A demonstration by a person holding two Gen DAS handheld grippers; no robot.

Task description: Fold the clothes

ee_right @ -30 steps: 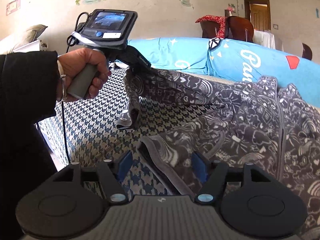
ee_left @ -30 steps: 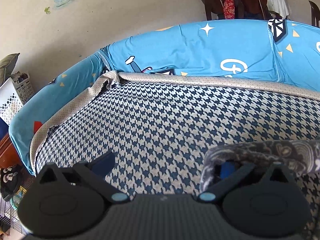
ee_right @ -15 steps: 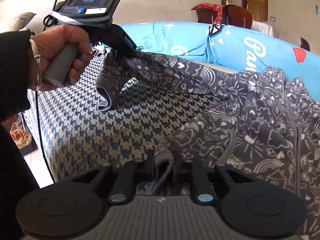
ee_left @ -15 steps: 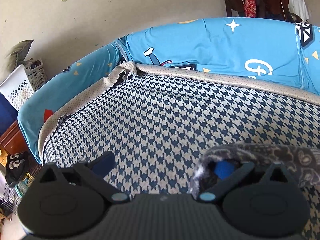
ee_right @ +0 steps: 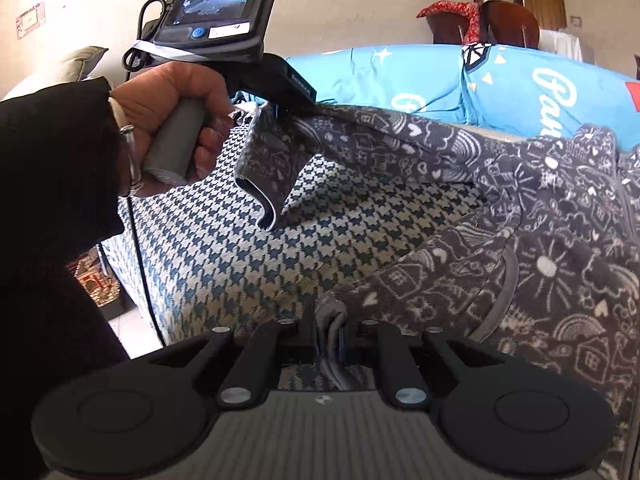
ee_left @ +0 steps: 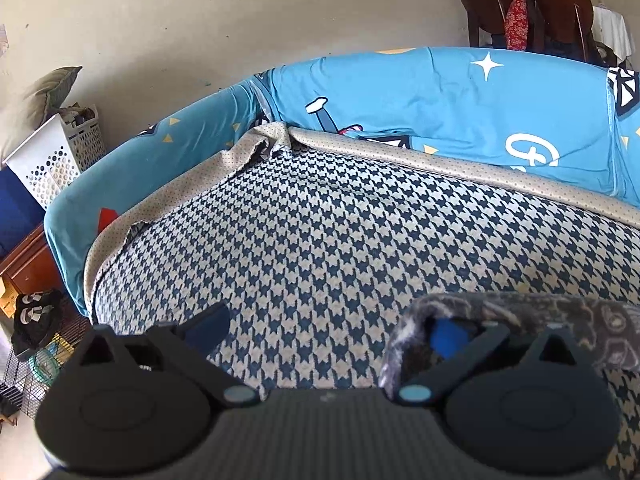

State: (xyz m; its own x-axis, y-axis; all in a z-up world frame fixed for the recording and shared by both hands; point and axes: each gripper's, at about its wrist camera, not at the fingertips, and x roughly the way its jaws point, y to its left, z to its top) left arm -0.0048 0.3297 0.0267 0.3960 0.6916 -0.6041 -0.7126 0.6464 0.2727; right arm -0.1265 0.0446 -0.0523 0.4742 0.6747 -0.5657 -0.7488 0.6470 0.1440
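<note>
A dark grey jacket (ee_right: 540, 264) with white doodle print lies on the houndstooth sofa seat (ee_right: 340, 232). My right gripper (ee_right: 330, 332) is shut on a grey-edged fold of its hem at the seat's front. One sleeve (ee_right: 272, 160) stretches left and is held up above the seat by my left gripper (ee_right: 296, 96), its cuff hanging down. In the left wrist view the left gripper (ee_left: 328, 330) stands open, with the sleeve (ee_left: 540, 312) hooked over its right finger (ee_left: 448, 336). Its left finger (ee_left: 208, 324) is bare.
A person's hand (ee_right: 176, 112) in a black sleeve holds the left gripper's handle. Blue printed covers (ee_left: 440, 100) wrap the sofa's back and left arm. A white laundry basket (ee_left: 52, 160) stands beyond the arm, wooden chairs (ee_left: 520, 0) behind, shoes and clutter (ee_left: 36, 320) on the floor.
My right gripper has gone from open around the hem to shut on it. The left gripper has swung leftward with the sleeve still on its right finger, drawing the sleeve out.
</note>
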